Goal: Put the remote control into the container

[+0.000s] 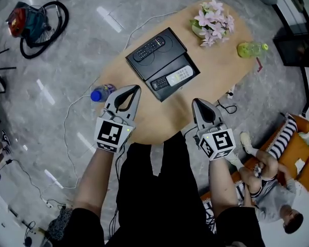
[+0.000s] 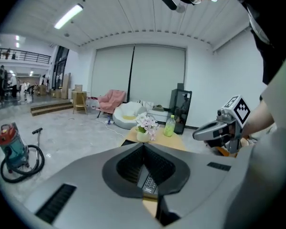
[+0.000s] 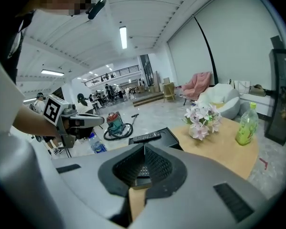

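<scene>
On the oval wooden table (image 1: 221, 76) sits a black container (image 1: 144, 68). A black remote (image 1: 149, 49) lies on its far half. In its near half a white remote (image 1: 179, 75) and a second black remote (image 1: 160, 83) lie side by side. My left gripper (image 1: 135, 89) hovers shut and empty at the table's near left edge. The right gripper (image 1: 195, 103) is shut and empty too, off the near edge. In the left gripper view the jaws (image 2: 144, 144) meet, with a remote (image 2: 149, 182) showing below them. The right gripper view shows the right gripper (image 3: 144, 147) shut and the far remote (image 3: 147, 137) beyond it.
A vase of pink flowers (image 1: 212, 20) and a green bottle (image 1: 251, 49) stand at the table's far right. A blue-capped bottle (image 1: 102, 93) lies at its left edge. A vacuum cleaner (image 1: 33, 22) and cables are on the floor. A person (image 1: 268, 184) sits at the lower right.
</scene>
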`<state>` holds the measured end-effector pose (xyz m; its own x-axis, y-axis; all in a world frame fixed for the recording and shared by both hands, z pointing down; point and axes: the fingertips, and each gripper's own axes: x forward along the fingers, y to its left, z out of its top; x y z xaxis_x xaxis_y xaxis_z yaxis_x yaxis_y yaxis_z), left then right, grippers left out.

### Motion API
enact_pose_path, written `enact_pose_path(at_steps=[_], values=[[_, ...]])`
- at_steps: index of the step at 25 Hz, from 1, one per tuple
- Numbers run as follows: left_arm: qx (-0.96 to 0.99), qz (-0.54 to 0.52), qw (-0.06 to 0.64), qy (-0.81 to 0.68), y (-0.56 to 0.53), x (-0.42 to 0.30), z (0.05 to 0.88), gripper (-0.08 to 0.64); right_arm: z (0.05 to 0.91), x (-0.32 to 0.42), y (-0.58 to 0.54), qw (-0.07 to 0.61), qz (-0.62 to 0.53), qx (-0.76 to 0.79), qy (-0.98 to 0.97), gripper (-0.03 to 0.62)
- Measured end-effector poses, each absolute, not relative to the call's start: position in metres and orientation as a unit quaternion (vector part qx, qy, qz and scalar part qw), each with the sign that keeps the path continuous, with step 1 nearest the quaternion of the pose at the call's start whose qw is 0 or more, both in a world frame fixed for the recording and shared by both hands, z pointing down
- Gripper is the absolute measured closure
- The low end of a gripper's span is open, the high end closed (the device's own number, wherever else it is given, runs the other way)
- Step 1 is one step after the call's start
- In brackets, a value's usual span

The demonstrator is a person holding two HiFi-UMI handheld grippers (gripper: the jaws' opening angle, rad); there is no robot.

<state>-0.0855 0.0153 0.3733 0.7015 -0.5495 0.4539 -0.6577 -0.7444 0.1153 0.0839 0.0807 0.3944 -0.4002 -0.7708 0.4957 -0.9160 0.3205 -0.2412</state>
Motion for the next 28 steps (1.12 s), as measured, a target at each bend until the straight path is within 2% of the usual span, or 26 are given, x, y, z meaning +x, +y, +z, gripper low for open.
enact_pose_path(at_steps=[12,28], values=[[0.904,0.167,0.164,-0.356,0.037,-0.141,0.363,0.553,0.385,0.035,0.073,0.148,0.235,0.514,-0.812,0.58],[0.902,0.201,0.159,-0.348,0.014,-0.089,0.391,0.552,0.413,0.084,0.073,0.161,0.258,0.516,-0.801,0.58]])
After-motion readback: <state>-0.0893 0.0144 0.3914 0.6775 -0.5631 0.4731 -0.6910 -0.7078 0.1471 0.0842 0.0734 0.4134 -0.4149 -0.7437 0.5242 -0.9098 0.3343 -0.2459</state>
